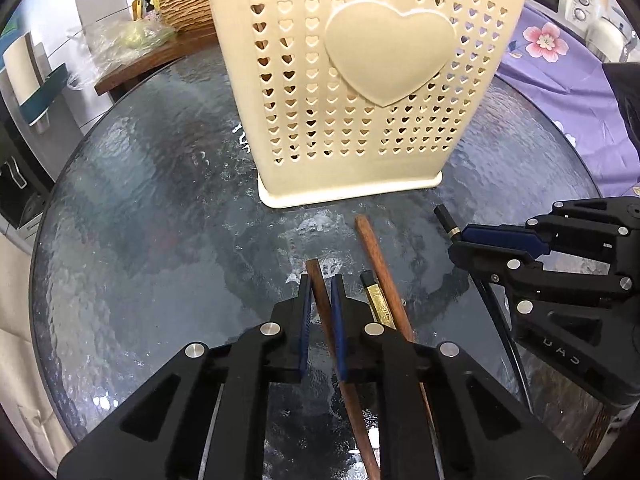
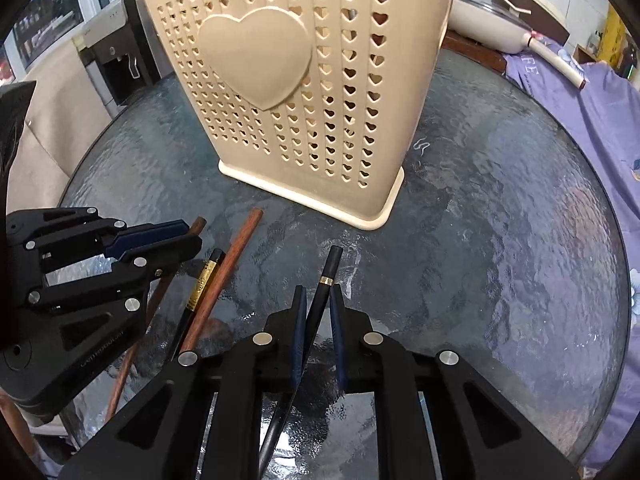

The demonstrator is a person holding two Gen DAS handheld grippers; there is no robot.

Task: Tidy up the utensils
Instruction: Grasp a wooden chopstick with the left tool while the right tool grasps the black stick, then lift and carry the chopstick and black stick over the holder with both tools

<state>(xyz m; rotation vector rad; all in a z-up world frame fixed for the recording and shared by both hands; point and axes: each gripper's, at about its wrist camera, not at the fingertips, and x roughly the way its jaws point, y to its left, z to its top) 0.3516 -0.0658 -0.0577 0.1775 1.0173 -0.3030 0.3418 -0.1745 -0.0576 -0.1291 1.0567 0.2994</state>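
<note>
A cream utensil holder (image 1: pixel 352 80) with heart-shaped holes stands upright on the round glass table (image 1: pixel 140 220); it also shows in the right wrist view (image 2: pixel 304 92). My left gripper (image 1: pixel 321 280) is shut on a brown wooden chopstick (image 1: pixel 316 280). A second brown chopstick (image 1: pixel 376 256) and a black chopstick with a gold band (image 1: pixel 374 296) lie on the glass just to its right. My right gripper (image 2: pixel 319 292) is shut on a black chopstick with a thin gold ring (image 2: pixel 330 268). The right gripper appears in the left wrist view (image 1: pixel 472 244), the left gripper in the right wrist view (image 2: pixel 180 236).
A purple floral cloth (image 2: pixel 592 120) covers the surface right of the table, with a white pan (image 2: pixel 500 12) behind it. A wooden board with a woven basket (image 1: pixel 188 4) and plastic bags sits at the far left. A water dispenser (image 2: pixel 116 60) stands beyond the table.
</note>
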